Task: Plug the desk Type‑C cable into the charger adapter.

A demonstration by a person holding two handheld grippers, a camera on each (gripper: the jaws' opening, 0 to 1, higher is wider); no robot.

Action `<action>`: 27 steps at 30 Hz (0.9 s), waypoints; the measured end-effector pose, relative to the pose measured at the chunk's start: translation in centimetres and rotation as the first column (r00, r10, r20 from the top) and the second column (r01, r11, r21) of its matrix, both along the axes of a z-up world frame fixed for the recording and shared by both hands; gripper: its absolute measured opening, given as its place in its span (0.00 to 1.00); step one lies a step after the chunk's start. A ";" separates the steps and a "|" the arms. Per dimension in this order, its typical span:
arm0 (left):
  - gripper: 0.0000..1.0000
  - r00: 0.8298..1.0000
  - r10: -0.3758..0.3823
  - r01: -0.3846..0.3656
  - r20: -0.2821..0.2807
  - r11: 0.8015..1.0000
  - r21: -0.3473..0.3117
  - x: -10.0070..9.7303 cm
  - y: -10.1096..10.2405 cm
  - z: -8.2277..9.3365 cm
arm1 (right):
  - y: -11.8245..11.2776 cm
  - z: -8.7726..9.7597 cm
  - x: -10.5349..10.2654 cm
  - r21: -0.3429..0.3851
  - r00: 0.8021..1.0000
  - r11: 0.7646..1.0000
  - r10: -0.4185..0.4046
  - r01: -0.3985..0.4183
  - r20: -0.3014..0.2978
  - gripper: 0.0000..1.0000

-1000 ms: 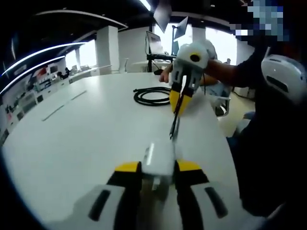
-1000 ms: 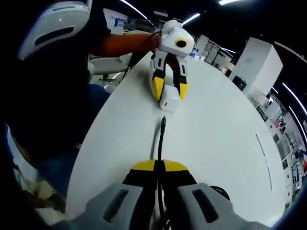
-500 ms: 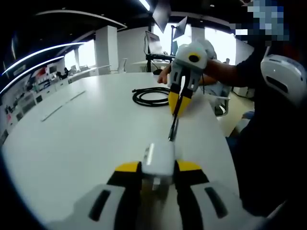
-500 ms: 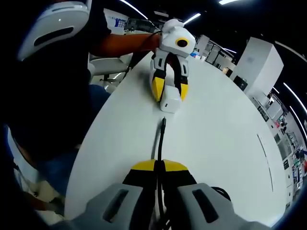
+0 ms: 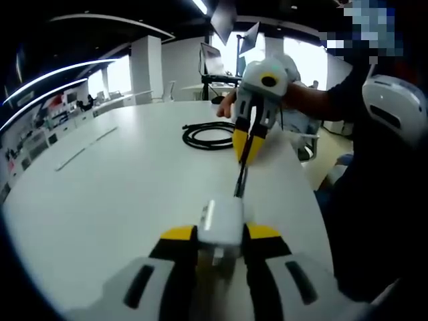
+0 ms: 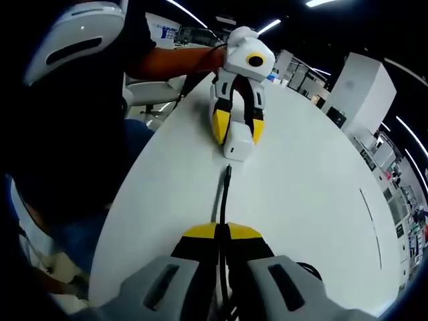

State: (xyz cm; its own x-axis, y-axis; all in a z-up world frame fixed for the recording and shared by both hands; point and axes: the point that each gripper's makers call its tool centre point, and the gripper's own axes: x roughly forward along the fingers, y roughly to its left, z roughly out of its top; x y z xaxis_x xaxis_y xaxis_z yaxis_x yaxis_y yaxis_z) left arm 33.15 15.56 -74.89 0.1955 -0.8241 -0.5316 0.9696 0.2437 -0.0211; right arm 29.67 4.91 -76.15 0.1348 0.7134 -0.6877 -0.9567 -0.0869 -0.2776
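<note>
Left gripper view: the boxy white charger adapter [image 5: 221,225] sits clenched in the left gripper [image 5: 221,235] over the smooth white surface [image 5: 120,194]. Facing it just apart, the right gripper [image 6: 223,235] pinches the thin black Type-C cable [image 6: 223,194]; its coil [image 5: 208,135] lies behind, near the surface's curved edge.

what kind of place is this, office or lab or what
Most likely an open-plan office or showroom. A long white table with a monitor at its far end, strip ceiling lights, white pillars and bright windows all suggest it.
</note>
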 end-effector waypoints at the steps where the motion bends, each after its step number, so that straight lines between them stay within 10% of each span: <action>1: 0.26 1.000 0.000 0.000 0.000 1.000 0.001 0.0 0.0 0.0 | 0.0 0.0 0.0 0.000 1.000 1.000 0.000 0.000 0.000 0.02; 27: 0.26 1.000 -0.003 0.003 0.001 1.000 -0.006 -0.1 -0.1 0.0 | 0.4 -0.1 -0.1 0.006 1.000 1.000 0.004 -0.004 -0.020 0.02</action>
State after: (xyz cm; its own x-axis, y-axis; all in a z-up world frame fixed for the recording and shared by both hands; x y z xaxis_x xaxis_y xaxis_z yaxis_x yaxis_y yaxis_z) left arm 33.06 15.46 -74.86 0.1937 -0.8279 -0.5264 0.9703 0.2411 -0.0220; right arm 29.55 5.34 -76.22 0.1184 0.7176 -0.6863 -0.9618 -0.0888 -0.2588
